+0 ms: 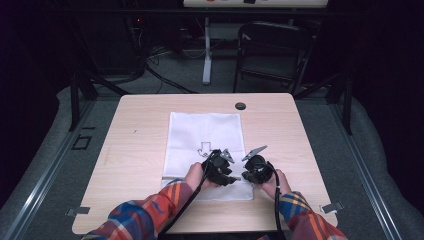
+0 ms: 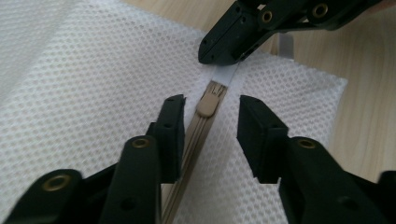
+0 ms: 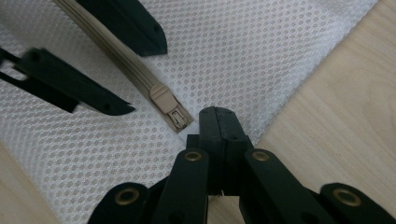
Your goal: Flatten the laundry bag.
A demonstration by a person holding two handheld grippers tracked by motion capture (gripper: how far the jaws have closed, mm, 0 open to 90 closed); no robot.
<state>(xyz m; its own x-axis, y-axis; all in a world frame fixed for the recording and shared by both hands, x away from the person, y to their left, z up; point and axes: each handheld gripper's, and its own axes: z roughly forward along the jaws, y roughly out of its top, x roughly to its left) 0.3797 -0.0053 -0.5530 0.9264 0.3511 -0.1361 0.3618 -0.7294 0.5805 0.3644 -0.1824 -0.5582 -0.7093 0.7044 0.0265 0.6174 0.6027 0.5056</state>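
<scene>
A white mesh bag [image 1: 202, 145] lies flat on the desk [image 1: 130, 150]; right gripper [image 3: 217, 122] pinches the zip's end tab, left gripper [image 2: 210, 126] straddles the slider [image 2: 207, 105], jaws apart; zip closed, opening not yet begun.

a black folding chair [image 1: 272, 47] stands beyond the wooden table [image 1: 140, 115].

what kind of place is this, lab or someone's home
Most likely a lab or recording workspace, not a home: a bare wooden table stands on grey carpet, with loose cables across the floor behind it and a black folding chair pushed aside in the dark.
</scene>
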